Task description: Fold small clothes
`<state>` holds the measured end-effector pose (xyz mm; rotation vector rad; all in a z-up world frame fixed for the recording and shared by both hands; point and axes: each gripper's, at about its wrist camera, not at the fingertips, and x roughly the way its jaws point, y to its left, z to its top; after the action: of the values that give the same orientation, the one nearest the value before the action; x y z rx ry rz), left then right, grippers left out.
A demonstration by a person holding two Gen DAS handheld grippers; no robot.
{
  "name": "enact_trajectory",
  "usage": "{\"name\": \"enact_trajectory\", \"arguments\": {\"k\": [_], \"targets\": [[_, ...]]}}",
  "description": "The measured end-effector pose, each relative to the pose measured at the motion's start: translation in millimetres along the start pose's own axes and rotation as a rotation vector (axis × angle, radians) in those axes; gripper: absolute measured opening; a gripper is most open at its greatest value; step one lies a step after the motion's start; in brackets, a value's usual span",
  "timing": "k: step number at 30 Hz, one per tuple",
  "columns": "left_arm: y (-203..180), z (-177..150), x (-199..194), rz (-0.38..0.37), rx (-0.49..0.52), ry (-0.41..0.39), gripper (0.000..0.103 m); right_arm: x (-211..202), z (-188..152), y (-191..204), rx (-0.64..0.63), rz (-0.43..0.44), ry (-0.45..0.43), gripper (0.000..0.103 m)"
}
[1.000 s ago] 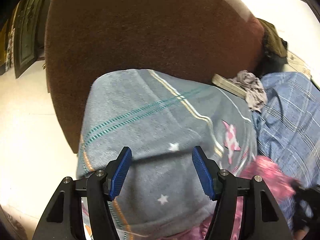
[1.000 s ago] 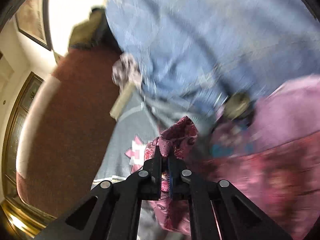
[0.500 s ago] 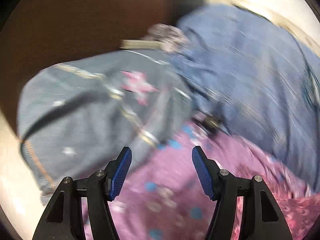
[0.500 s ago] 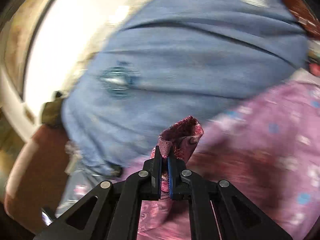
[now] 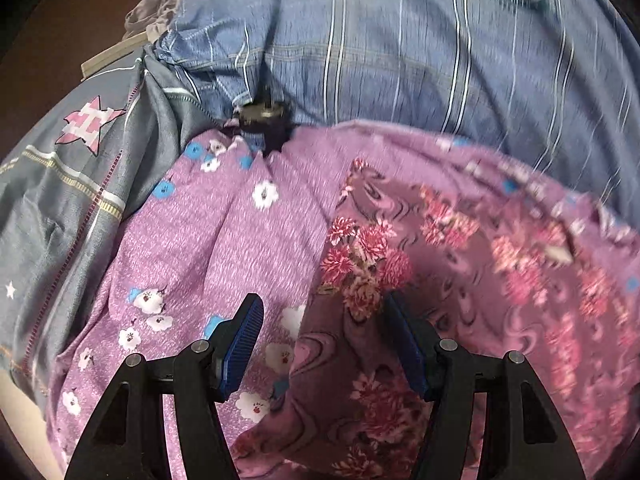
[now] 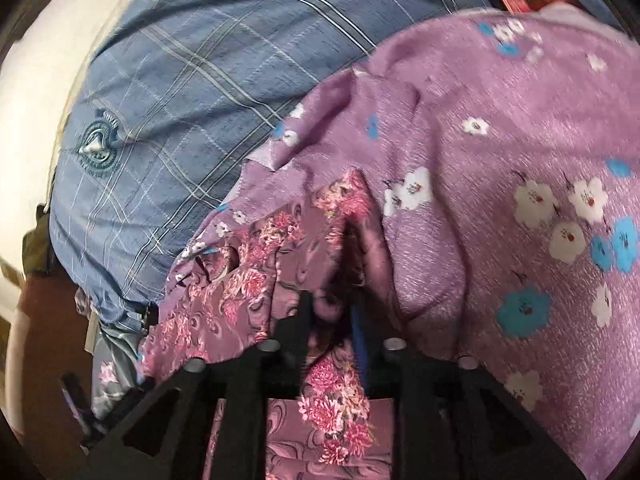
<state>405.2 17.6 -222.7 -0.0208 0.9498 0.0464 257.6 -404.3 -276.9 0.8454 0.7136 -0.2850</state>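
The dark floral garment (image 5: 420, 280) lies spread on the lilac flowered cloth (image 5: 208, 232), blue checked bedding (image 5: 400, 48) beyond at twelve o'clock. No containers show. The left tongs (image 5: 324, 340) stand apart over the garment's edge, gripping nothing. The right tongs (image 6: 332, 320), clamped tight on the garment a second ago, are opening, fabric still between them.

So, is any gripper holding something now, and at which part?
Left gripper: nothing, open above the cloth. Right gripper: jaws opening, a fold of the dark floral cloth between them, being let go.
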Motion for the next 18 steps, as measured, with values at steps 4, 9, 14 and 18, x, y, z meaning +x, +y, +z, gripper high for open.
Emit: {"name": "enact_trajectory", "arguments": {"k": [4, 9, 14, 18], "targets": [[-4.8, 0.5, 2.2, 0.013, -0.006, -0.004, 0.064, -24.3, 4.8, 19.1, -0.089, -0.019, -0.161, 0.035], [-18.3, -5.6, 1.8, 0.039, 0.024, -0.022, 0.063, -3.4, 6.9, 44.7, -0.191, 0.055, -0.121, 0.033], [-20.4, -10.0, 0.3, 0.044, 0.049, -0.030, 0.064, 56.5, 0.7, 30.8, -0.160, -0.079, 0.123, 0.014], [-11.9, -9.9, -2.1, 0.037, 0.033, -0.027, 0.065, 38.6, 3.1, 31.5, -0.155, -0.050, 0.066, 0.019]]}}
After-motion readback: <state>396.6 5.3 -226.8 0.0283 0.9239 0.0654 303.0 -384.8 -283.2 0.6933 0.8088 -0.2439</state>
